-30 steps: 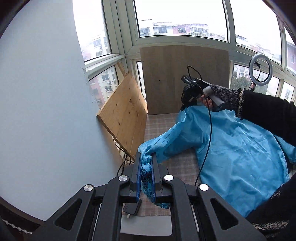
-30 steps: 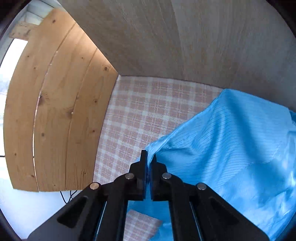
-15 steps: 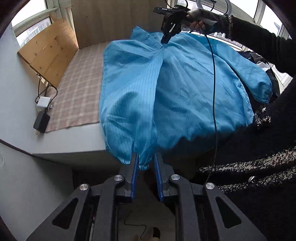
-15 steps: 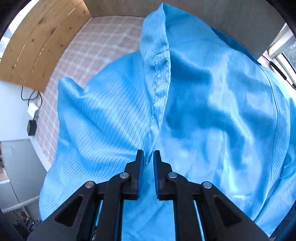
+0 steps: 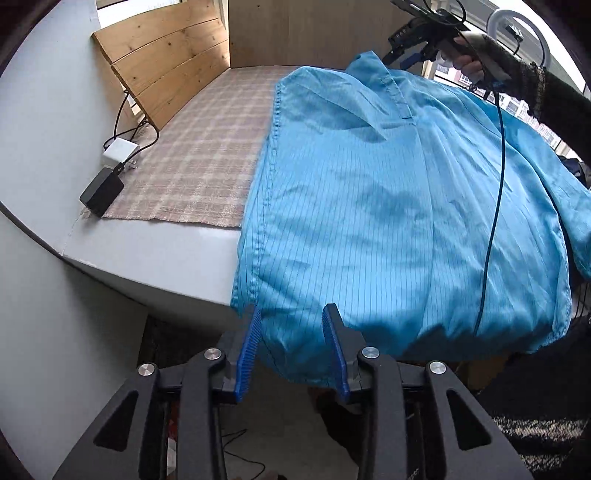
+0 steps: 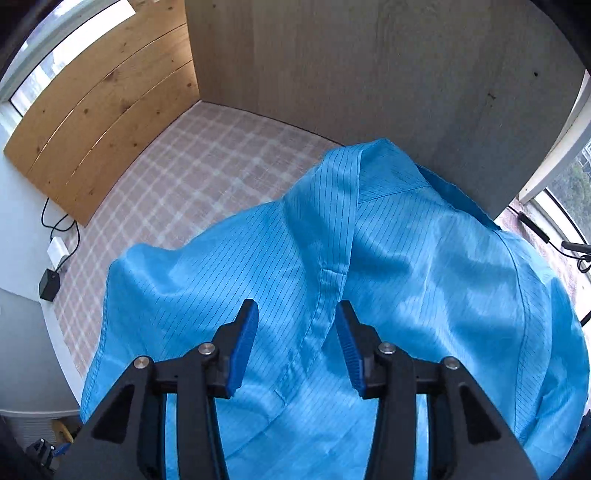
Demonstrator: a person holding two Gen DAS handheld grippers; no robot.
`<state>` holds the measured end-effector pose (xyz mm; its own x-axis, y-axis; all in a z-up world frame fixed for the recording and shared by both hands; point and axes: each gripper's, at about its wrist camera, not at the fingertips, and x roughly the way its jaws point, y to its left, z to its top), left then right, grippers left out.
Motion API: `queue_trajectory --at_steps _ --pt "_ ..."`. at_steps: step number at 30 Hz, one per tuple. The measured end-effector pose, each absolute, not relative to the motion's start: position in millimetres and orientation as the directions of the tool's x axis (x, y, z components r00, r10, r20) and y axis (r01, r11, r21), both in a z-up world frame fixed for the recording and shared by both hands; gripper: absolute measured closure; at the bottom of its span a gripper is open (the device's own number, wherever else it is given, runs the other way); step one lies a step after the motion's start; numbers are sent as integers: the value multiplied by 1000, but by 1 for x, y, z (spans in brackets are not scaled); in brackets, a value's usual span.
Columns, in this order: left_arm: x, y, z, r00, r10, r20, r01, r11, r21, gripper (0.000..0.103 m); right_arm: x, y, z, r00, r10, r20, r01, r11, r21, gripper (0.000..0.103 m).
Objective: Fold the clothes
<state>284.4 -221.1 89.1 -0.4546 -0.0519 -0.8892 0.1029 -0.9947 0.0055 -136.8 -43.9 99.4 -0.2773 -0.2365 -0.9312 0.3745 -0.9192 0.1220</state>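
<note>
A light blue pinstriped garment [image 5: 369,192] lies spread over the checked cloth [image 5: 207,147] on the table, with its hem hanging past the front edge. My left gripper [image 5: 292,310] is at that hem. Its jaws are opening; the fabric hangs loose between the blue pads. My right gripper [image 6: 296,306] hovers over the garment [image 6: 406,266] near its collar end. Its jaws are opening too, and the raised front seam [image 6: 328,280] runs between the pads without being pinched. In the left wrist view the right gripper [image 5: 410,55] shows at the far end, held by a hand in a dark sleeve.
A pine plank board [image 5: 166,62] leans at the table's left side and a grey-brown panel [image 5: 295,33] stands at the back. A black power brick [image 5: 101,195] and a white adapter [image 5: 120,151] lie at the left edge. A ring light [image 5: 517,29] stands by the window.
Both grippers were shut on the garment and carried it over the table; it now lies spread out. Both sets of jaws have opened, and the left gripper has dropped to the front edge.
</note>
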Motion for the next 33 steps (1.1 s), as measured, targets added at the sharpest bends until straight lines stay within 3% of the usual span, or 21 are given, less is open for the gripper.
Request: queue_trajectory --at_steps 3,6,11,14,16,17,18,19,22,25,27,29,31,33 --pt "259 -232 81 -459 -68 -886 121 -993 13 69 -156 -35 84 -305 -174 -936 281 -956 86 60" --pt "236 -239 68 -439 -85 -894 117 -992 36 61 -172 -8 80 -304 -237 -923 180 -965 189 60" --pt "219 -239 47 -384 -40 -922 85 -996 8 63 -203 14 65 -272 -352 -895 85 -936 343 55" --pt "218 -232 43 -371 -19 -928 45 -999 2 76 -214 7 58 -253 -412 -876 100 -911 400 55" --pt "218 -230 39 -356 -16 -934 29 -1000 7 94 -217 -5 52 -237 -399 -886 129 -917 378 55" --pt "220 -230 38 -352 -6 -936 25 -1000 -3 95 -217 -10 51 -245 -380 -892 150 -924 352 59" --pt "223 -231 38 -348 4 -937 22 -1000 -12 97 -218 -16 50 -255 -361 -897 171 -930 326 90" --pt "228 -232 39 -343 12 -939 20 -1000 -19 97 -220 -17 50 -271 -331 -904 183 -940 289 103" --pt "244 -237 41 -324 13 -946 44 -999 -28 94 -230 -3 40 -299 -175 -938 93 -984 154 101" --pt "252 -246 50 -313 37 -949 71 -996 -62 88 -229 3 47 -334 -156 -930 99 -987 130 101" --pt "248 -250 60 -325 40 -945 71 -995 -66 88 -223 -4 59 -361 -49 -931 126 -992 3 97" --pt "226 -259 79 -389 47 -920 59 -995 -76 81 -209 -6 79 -391 -73 -917 137 -990 21 90" --pt "204 -267 97 -451 55 -891 47 -995 -85 65 -191 -15 96 -406 -118 -906 186 -981 45 86" --pt "177 -276 112 -503 75 -861 31 -994 -105 62 -174 -26 104 -417 -142 -897 233 -971 46 60"
